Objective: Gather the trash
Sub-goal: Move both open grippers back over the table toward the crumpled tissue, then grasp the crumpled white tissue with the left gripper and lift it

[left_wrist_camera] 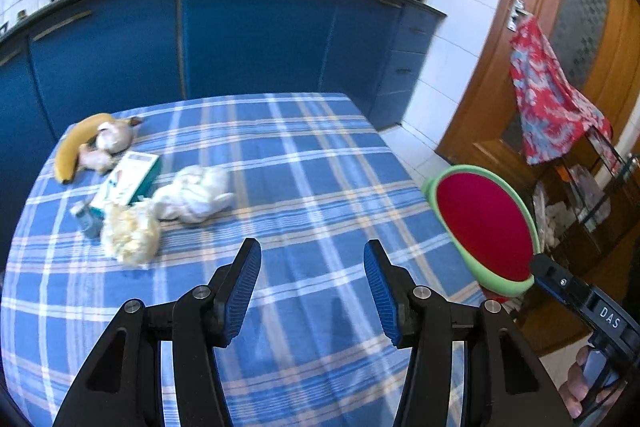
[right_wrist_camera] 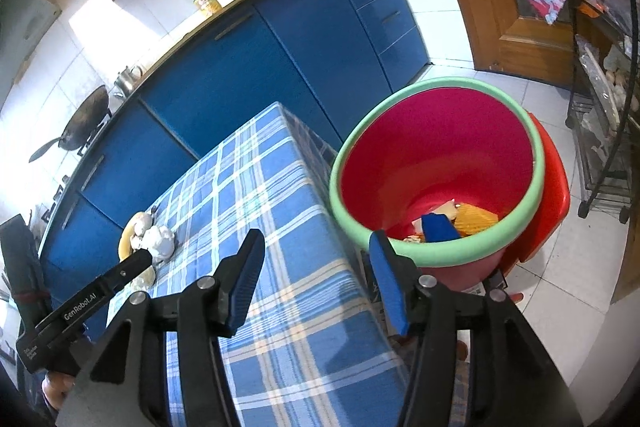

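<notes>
Both released and empty, left gripper (left_wrist_camera: 312, 287) aimed toward crumpled tissue (left_wrist_camera: 192, 197): best swung low, straddling wad squarely, pinching firmly before carrying to bin (right_wrist_camera: 436, 171).

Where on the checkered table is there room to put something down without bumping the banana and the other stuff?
The tablecloth is bare from the white crumpled wad across to the edge beside the red bin, and along the near side under the left gripper. The far left corner is crowded: banana, box, small bottle and yellowish crumpled wad.
</notes>
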